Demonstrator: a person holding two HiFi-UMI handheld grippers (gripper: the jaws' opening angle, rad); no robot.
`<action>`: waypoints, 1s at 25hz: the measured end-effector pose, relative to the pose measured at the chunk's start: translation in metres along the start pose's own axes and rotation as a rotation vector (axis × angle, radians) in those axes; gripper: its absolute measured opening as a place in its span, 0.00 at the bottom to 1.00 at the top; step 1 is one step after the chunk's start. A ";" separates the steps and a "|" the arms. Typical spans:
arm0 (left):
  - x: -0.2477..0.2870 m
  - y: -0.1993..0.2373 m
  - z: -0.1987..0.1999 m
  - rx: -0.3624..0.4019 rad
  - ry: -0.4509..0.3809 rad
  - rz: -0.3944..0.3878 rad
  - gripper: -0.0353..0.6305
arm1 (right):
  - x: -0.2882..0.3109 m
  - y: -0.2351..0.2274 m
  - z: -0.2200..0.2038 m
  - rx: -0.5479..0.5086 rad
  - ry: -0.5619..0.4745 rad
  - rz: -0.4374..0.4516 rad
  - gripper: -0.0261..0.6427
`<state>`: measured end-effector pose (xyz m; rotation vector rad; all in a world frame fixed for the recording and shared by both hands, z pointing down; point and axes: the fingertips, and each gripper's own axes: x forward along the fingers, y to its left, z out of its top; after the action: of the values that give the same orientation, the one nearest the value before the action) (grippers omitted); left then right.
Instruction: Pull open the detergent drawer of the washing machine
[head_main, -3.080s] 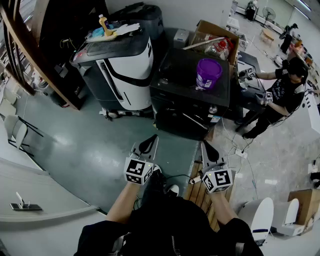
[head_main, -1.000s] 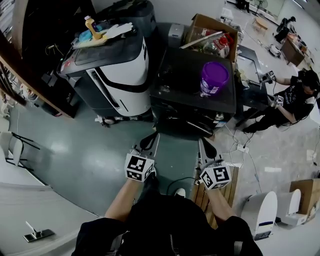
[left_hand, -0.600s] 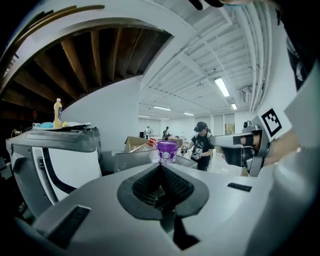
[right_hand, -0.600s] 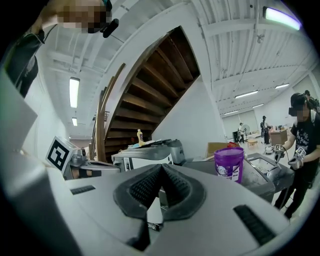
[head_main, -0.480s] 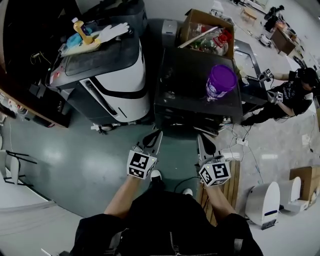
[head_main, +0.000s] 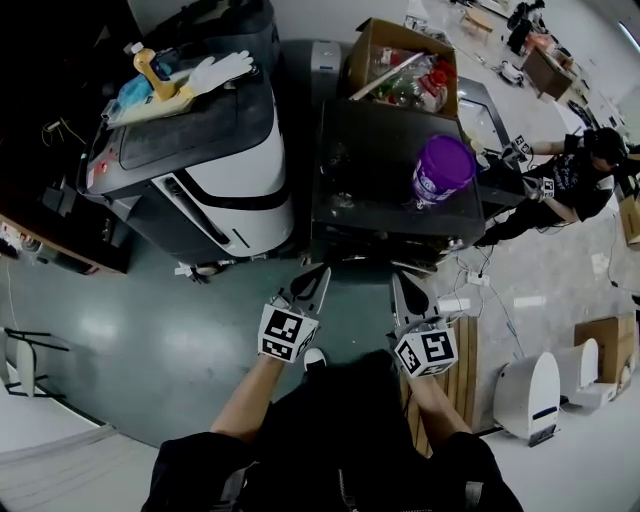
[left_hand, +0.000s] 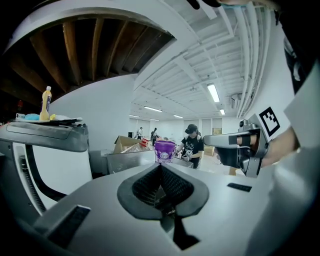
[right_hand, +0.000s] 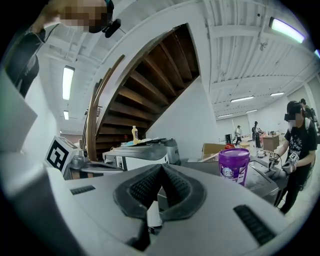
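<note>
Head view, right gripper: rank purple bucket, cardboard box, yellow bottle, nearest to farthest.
From the right gripper:
1. purple bucket, just ahead and slightly right, on the dark machine.
2. cardboard box, behind that machine.
3. yellow bottle, far left, on top of the white machine.

Label on purple tub (head_main: 441, 170), illegibly small

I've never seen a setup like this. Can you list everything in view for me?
dark machine: one, black, centre, ahead of both grippers
tub: one, purple, on the dark machine
white machine: one, white and grey, left
bottle: one, yellow, on the white machine
glove: one, white, beside the bottle
cardboard boxes: at least two, brown, behind the dark machine, far right
bystander: one nearby, dark clothes, right
left gripper: one, fingers shut, empty
right gripper: one, fingers shut, empty
</note>
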<state>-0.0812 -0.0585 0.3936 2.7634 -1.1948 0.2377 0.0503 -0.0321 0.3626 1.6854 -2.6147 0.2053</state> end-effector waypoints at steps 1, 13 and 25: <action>0.000 0.000 0.000 0.001 -0.001 -0.006 0.08 | -0.001 0.000 -0.001 -0.002 0.004 -0.004 0.05; 0.010 0.015 0.003 -0.030 0.002 0.013 0.08 | 0.014 -0.008 0.006 -0.008 -0.013 0.007 0.05; 0.027 0.007 -0.050 -0.089 0.107 0.004 0.08 | 0.025 -0.007 -0.034 0.038 0.059 0.050 0.05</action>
<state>-0.0729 -0.0732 0.4482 2.6370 -1.1553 0.3207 0.0446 -0.0529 0.3989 1.5996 -2.6282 0.3035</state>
